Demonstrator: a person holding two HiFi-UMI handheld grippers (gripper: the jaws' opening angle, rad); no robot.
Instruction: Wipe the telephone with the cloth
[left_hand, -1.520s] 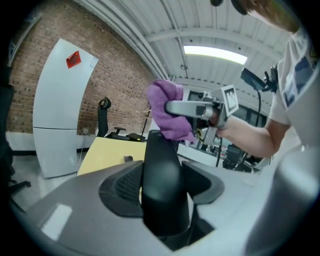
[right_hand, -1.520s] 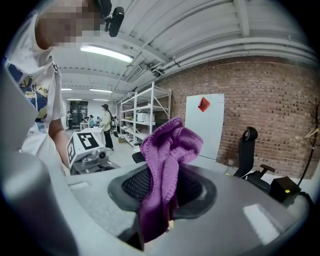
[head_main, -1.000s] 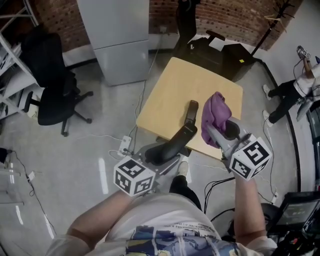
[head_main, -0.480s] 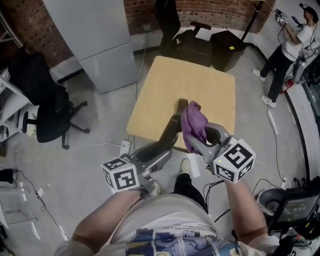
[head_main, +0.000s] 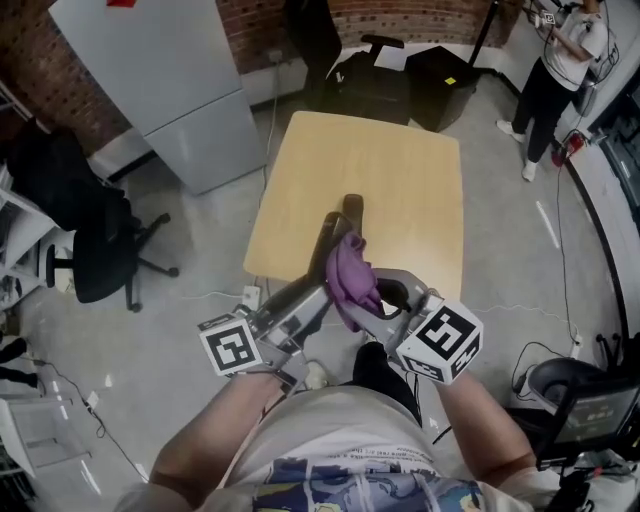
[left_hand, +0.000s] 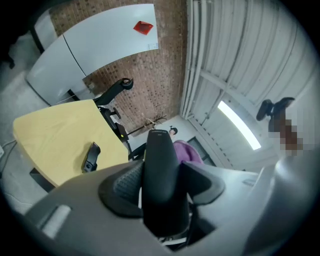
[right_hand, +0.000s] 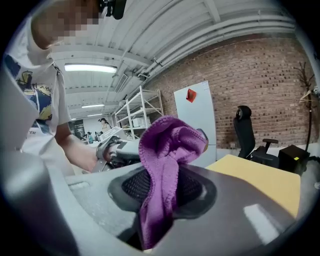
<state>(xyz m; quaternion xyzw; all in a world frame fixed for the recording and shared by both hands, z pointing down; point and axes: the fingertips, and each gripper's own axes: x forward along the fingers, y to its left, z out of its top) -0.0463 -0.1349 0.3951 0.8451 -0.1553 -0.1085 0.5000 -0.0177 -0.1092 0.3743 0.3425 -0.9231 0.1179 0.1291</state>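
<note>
Setting: concrete floor, brick wall and grey cabinet behind, with a pale wooden desk in the middle.

Item 1: telephone handset. It is held off the desk, over its near edge. The long axis runs away from the person, with the free end aimed at the desk's middle. It is black, smooth and slender, with a rounded tip. The left tool has both jaws clamped on its lower half.

Item 2: cloth. It is purple, soft and bunched, and it is pinched in the right tool, with a fold rising above the jaws. It lies just beside the handset's right flank and probably touches it, though the overhead view leaves this unsure.

Item 3: small black piece, lying alone on the desk beyond the handset's tip.

Change: a second ago the cloth stood well apart to the handset's right. It has since closed in against it.
</note>
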